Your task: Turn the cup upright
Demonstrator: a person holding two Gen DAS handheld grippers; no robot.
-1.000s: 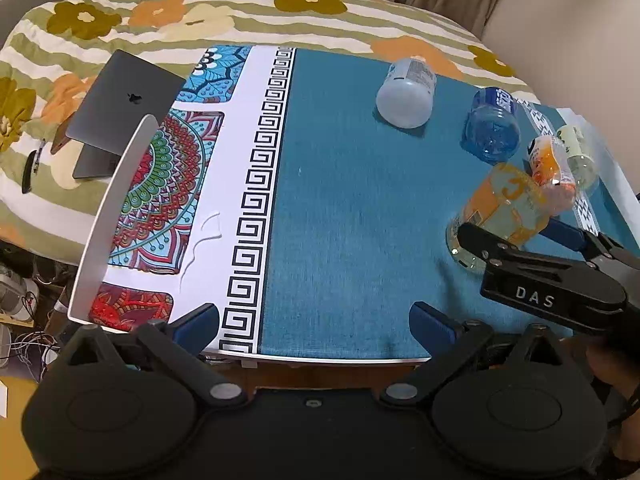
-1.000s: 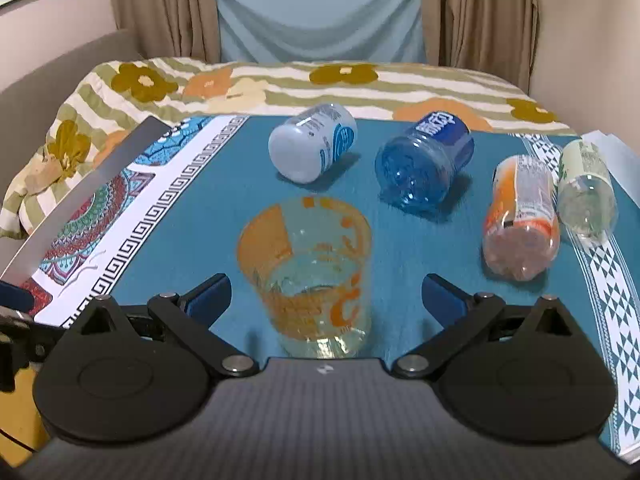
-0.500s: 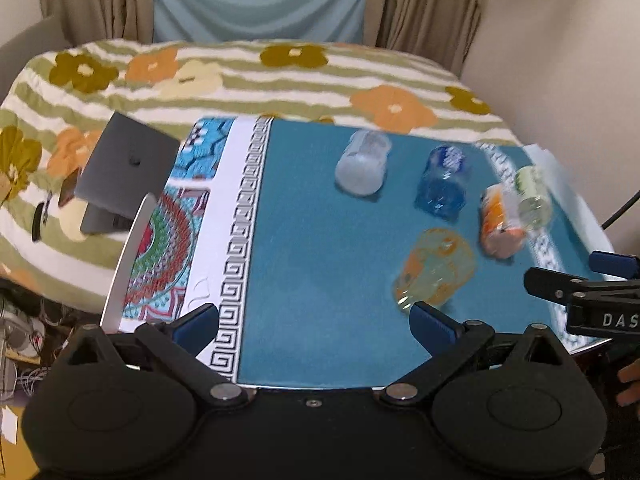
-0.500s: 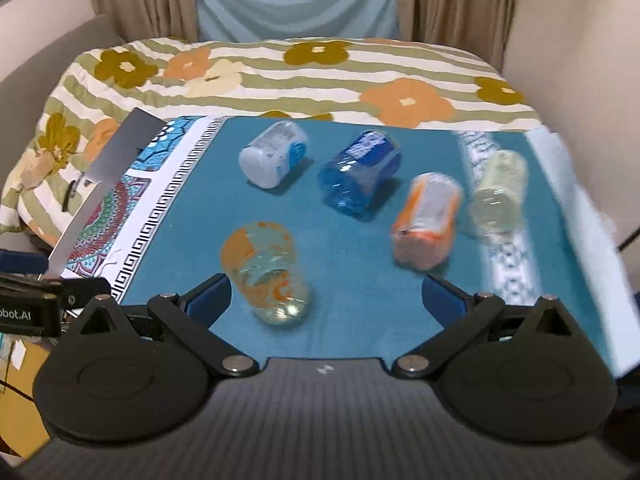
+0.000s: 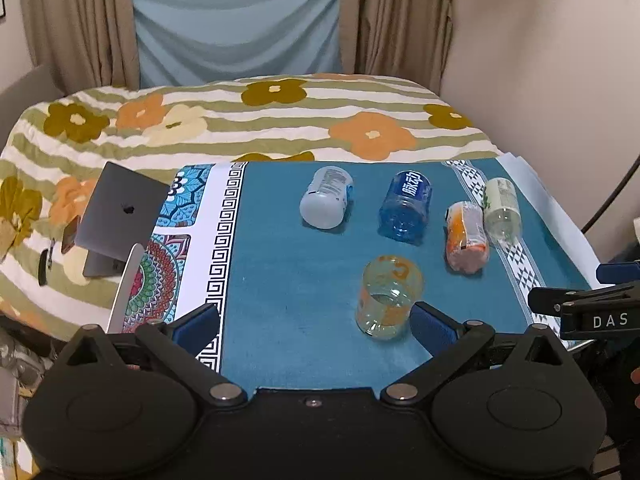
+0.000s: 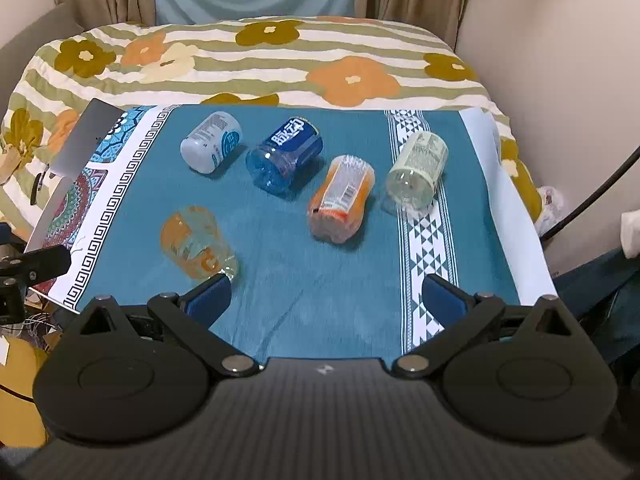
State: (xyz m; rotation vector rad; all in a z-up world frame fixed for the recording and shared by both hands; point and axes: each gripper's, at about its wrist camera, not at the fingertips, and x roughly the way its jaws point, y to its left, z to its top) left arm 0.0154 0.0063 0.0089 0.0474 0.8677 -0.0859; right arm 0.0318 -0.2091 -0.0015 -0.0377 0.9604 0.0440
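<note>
Cup [image 5: 389, 297] is seen lying on its side on the blue cloth [image 5: 288, 280], near the front edge. Left gripper [image 5: 314, 326] and right gripper [image 6: 326, 298] are held wide, empty. Cup's sides should be pinched mid-body, then tipped upright slowly.

Home bedroom: a bed with a striped floral quilt [image 5: 256, 120] fills the upper half of the frame, with beige curtains [image 5: 80, 24] and a blue drape [image 5: 240, 28] over a window at the top and plain walls at upper right. In front, centre frame, a table under a teal patterned tablecloth [image 6: 304, 280] with household drink bottles lying on it, and a grey laptop [image 5: 120, 216] propped at the left edge. Loose cables and clutter on the floor at lower left.
</note>
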